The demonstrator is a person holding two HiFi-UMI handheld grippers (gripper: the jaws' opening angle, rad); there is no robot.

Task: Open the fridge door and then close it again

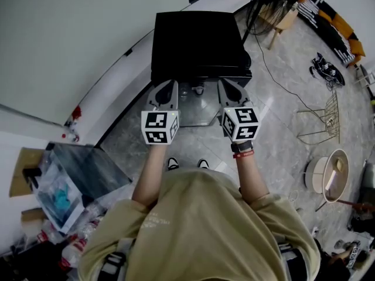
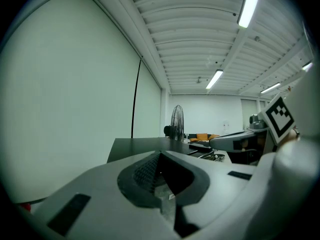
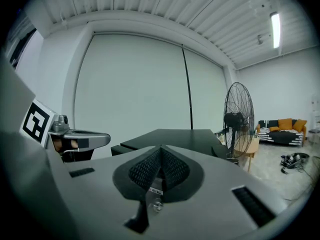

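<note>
Likely approaching to open: fridge (image 1: 199, 45) sits upper centre, untouched. Left hand-held gripper (image 1: 166, 86) and right hand-held gripper (image 1: 226, 85) pressed together, empty, just before it. Next calls for spreading one, catching the front edge.

Low black fridge (image 1: 196, 43), upright

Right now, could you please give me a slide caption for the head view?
A person holds the left gripper and right gripper, both shut and empty, side by side before a black fridge.
</note>
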